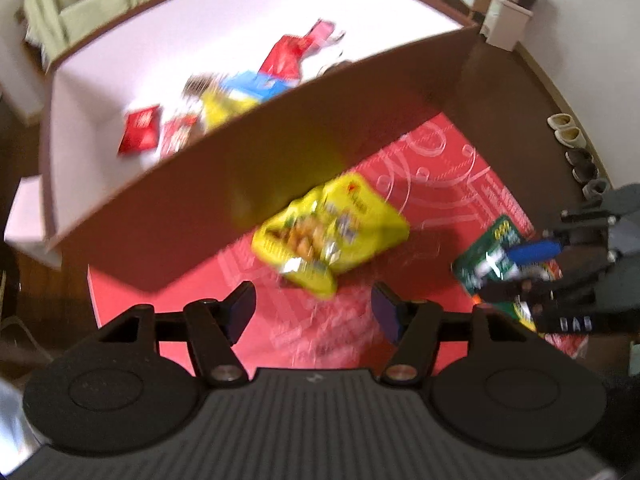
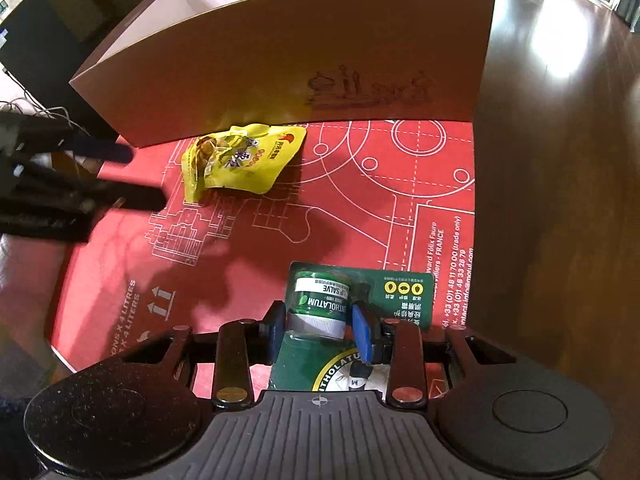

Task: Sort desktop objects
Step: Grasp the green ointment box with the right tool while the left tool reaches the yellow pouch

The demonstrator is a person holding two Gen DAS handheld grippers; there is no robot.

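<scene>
- Blurred left wrist view: left claw spread wide, nothing held, above the red mat. Yellow snack pouch lies on the mat against the box's near wall; other packets sit inside the box. Risk: the wall crowds the pouch, so a finger could jam on cardboard or shove the pouch under the edge.
- Right wrist view: right claw closed partway around the green lip-salve jar on its blister card, near the mat's near right corner. Pad contact unclear. Risk: round blister slips, or the card tilts and snags the box rim.
</scene>
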